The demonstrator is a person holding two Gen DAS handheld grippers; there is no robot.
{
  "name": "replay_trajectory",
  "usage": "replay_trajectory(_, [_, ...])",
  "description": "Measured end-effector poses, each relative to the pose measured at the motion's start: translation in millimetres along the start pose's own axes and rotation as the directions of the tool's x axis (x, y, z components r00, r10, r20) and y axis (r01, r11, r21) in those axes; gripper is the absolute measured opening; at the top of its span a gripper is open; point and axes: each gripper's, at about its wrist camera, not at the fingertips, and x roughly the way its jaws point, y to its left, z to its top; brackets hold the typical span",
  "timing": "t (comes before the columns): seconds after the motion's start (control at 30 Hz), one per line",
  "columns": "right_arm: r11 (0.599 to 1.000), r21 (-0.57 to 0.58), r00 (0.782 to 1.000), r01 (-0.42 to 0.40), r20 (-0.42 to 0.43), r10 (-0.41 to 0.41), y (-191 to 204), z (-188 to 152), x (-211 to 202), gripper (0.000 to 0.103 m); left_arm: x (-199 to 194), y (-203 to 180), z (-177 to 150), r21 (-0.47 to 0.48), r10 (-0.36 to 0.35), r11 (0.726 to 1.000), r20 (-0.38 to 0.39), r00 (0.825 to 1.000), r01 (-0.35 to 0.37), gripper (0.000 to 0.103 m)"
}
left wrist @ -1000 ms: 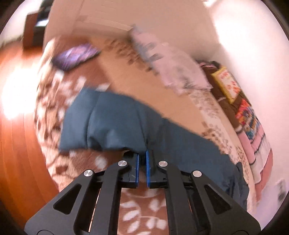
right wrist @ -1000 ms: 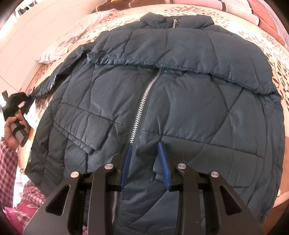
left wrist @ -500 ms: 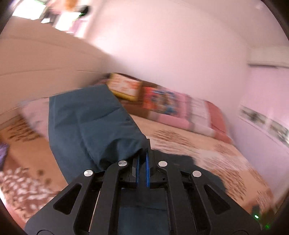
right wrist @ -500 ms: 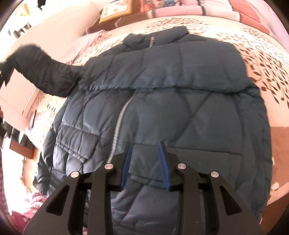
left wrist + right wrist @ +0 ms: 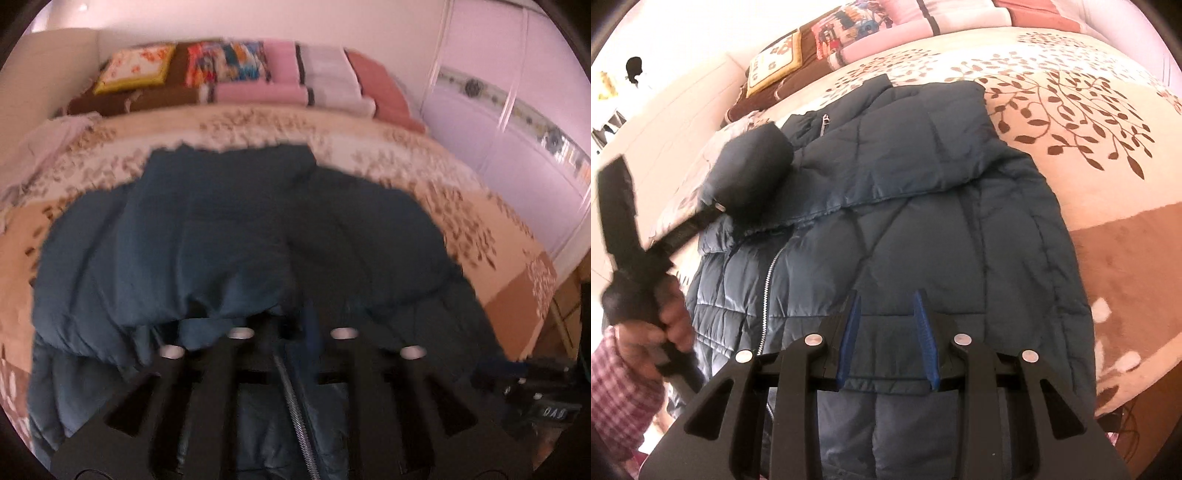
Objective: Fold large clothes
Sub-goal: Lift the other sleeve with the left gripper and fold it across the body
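Jaws parted over jacket point(image 5: 923, 229), collar toward pillows point(image 5: 849, 33), lengthwise

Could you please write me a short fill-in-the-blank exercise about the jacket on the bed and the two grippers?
1. The dark blue jacket lies spread on the ____.
2. The pads on the right gripper are coloured ____.
3. Nothing sits between the right gripper's jaws; they stand ____.
4. The left gripper has just been opening beside the jacket's ____.

Missing words: bed; blue; open; sleeve
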Motion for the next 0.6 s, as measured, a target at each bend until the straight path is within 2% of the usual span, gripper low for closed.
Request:
replay_trajectory(0.03, [1.0, 0.0, 1.0, 0.0, -0.003, 0.0, 0, 0, 0, 0.033, -1, -7, -3, 0.005, -0.011, 1.0, -0.016, 1.0, 0.011, 0.06])
replay_trajectory(0.07, [1.0, 0.001, 1.0, 0.001, -0.01, -0.001, -1, 0, 2, 0.033, -2, -9, -5, 0.013, -0.019, 1.0, -0.017, 1.0, 0.019, 0.073])
replay_trajectory(0.17, [1.0, 0.006, 1.0, -0.002, -0.027, 0.002, 2, 0, 8, 0.033, -14, -17, -15, 0.079, -0.054, 0.995, -0.028, 0.998, 0.057, 0.079])
replay_trajectory(0.27, [1.0, 0.0, 0.999, -0.006, -0.046, 0.006, 10, 4, 15, 0.033, -27, -21, -25, 0.137, -0.076, 0.987, -0.042, 0.996, 0.081, 0.08])
replay_trajectory(0.33, [1.0, -0.012, 0.999, -0.016, -0.05, 0.015, 16, 8, 17, 0.033, -40, -19, -29, 0.148, -0.096, 0.984, -0.04, 0.995, 0.101, 0.08])
replay_trajectory(0.4, [0.999, -0.045, 0.999, -0.022, -0.049, 0.019, 28, 12, 17, 0.033, -53, -10, -38, 0.12, -0.115, 0.986, -0.035, 0.993, 0.119, 0.08])
replay_trajectory(0.43, [0.998, -0.06, 0.999, -0.024, -0.049, 0.021, 34, 14, 18, 0.053, -58, -5, -41, 0.104, -0.117, 0.987, -0.034, 0.992, 0.12, 0.08])
replay_trajectory(0.5, [0.995, -0.093, 0.999, -0.029, -0.022, 0.027, 48, 17, 16, 0.075, -70, 7, -51, 0.064, -0.102, 0.993, -0.023, 0.995, 0.103, 0.08])
replay_trajectory(0.6, [0.986, -0.162, 0.999, -0.037, 0.0, 0.037, 71, 21, 18, 0.076, -84, 26, -63, -0.011, -0.069, 0.998, -0.006, 0.998, 0.069, 0.08])
